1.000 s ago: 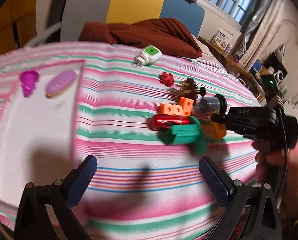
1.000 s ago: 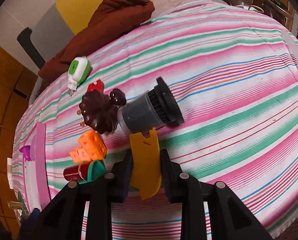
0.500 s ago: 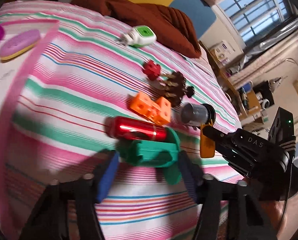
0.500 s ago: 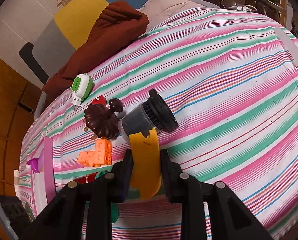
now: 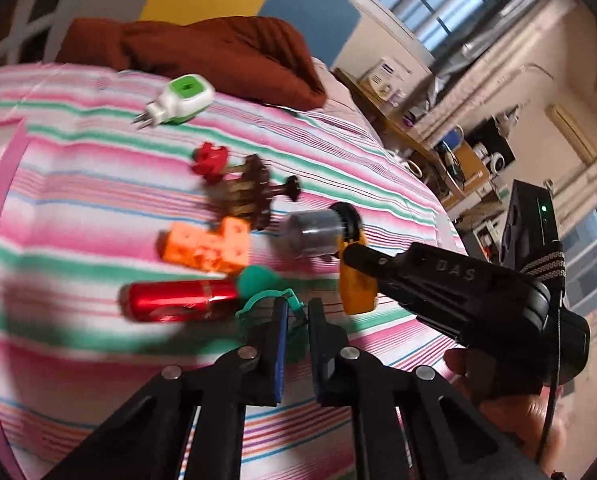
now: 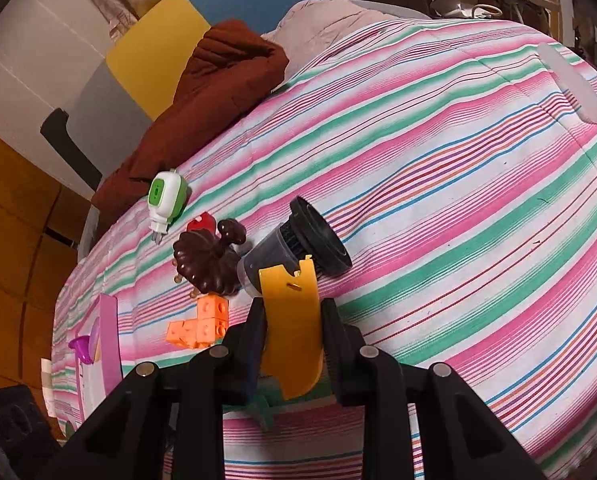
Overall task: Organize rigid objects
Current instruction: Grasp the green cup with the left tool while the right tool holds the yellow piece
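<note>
Rigid objects, assorted, lying on a striped bedspread (image 6: 458,184) with pink, green and white bands.

Item, green plastic piece (image 5: 266,300): clamped between the pads of the left gripper (image 5: 296,320), whose jaws stand almost together on a thin part of it; seen at 6 o'clock in the left wrist view, its round end touching the red cylinder.

Item, yellow-orange flat piece (image 6: 294,332): clamped upright in the right gripper (image 6: 294,340), jaws pressed on both its edges; at 6 o'clock in the right wrist view, and at 3 o'clock of the green piece in the left wrist view.

Item, red metallic cylinder (image 5: 178,300): on its side, at 9 o'clock of the green piece.

Item, orange block cluster (image 5: 208,246): at 12 o'clock of the cylinder.

Item, grey cylinder with black cap (image 6: 298,240): on its side, just beyond the yellow-orange piece.

Item, dark brown toy (image 6: 206,260): at 9 o'clock of the grey cylinder, touching it.

Item, small red piece (image 5: 209,160): just beyond the brown toy.

Item, green-and-white plug device (image 5: 178,100): farthest out, near a rust-brown blanket (image 5: 202,52).

Pink-rimmed tray (image 6: 108,336): at 8 o'clock in the right wrist view, holding a purple item (image 6: 80,348).
</note>
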### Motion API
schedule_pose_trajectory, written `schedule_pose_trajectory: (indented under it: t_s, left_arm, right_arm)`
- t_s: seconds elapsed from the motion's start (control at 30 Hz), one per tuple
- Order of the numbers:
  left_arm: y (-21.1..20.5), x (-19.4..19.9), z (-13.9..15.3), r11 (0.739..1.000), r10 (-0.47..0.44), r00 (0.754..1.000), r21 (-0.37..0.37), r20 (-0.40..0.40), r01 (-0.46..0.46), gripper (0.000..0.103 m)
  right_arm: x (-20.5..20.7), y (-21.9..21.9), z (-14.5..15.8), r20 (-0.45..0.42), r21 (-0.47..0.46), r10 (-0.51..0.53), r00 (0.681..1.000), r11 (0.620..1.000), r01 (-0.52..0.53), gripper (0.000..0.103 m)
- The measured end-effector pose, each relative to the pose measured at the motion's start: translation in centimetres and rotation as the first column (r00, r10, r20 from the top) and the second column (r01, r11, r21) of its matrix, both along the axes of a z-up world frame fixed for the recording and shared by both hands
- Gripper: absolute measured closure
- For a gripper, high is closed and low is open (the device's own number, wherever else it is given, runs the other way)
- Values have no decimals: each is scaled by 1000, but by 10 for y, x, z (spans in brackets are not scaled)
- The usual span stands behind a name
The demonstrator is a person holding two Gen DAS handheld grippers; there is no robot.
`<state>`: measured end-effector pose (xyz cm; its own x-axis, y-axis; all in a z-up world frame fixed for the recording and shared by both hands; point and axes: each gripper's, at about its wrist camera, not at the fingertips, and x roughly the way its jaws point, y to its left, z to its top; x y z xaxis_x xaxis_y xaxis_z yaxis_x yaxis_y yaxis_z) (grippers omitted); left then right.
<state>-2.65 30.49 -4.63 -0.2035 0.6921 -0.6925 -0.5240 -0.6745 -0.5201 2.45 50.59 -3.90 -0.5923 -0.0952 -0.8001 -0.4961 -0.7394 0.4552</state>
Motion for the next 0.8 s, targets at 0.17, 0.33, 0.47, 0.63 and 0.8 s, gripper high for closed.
schedule_pose_trajectory:
  t_s: [0.17, 0.33, 0.47, 0.63, 0.8]
  left_arm:
    - [25, -1, 7, 998, -35, 998, -51, -59, 32, 84]
    - [11, 14, 18, 999, 27, 979, -30, -202, -34, 26]
    - [-4, 16, 14, 994, 79, 964, -46, -255, -94, 20]
    - [-6, 13, -5, 987, 88, 967, -109, -238, -117, 20]
    - [10, 17, -13, 984, 29, 956, -160, -291, -79, 21]
  right_arm:
    - [1, 4, -1, 3, -9, -26, 1000, 1000, 26, 77]
    - [4, 10, -1, -11, -36, -54, 998, 998, 53, 77]
    - [4, 11, -2, -14, -43, -55, 998, 998, 54, 77]
    - [3, 9, -2, -14, -40, -47, 999, 998, 47, 77]
    - [3, 10, -2, -16, -40, -55, 998, 998, 55, 77]
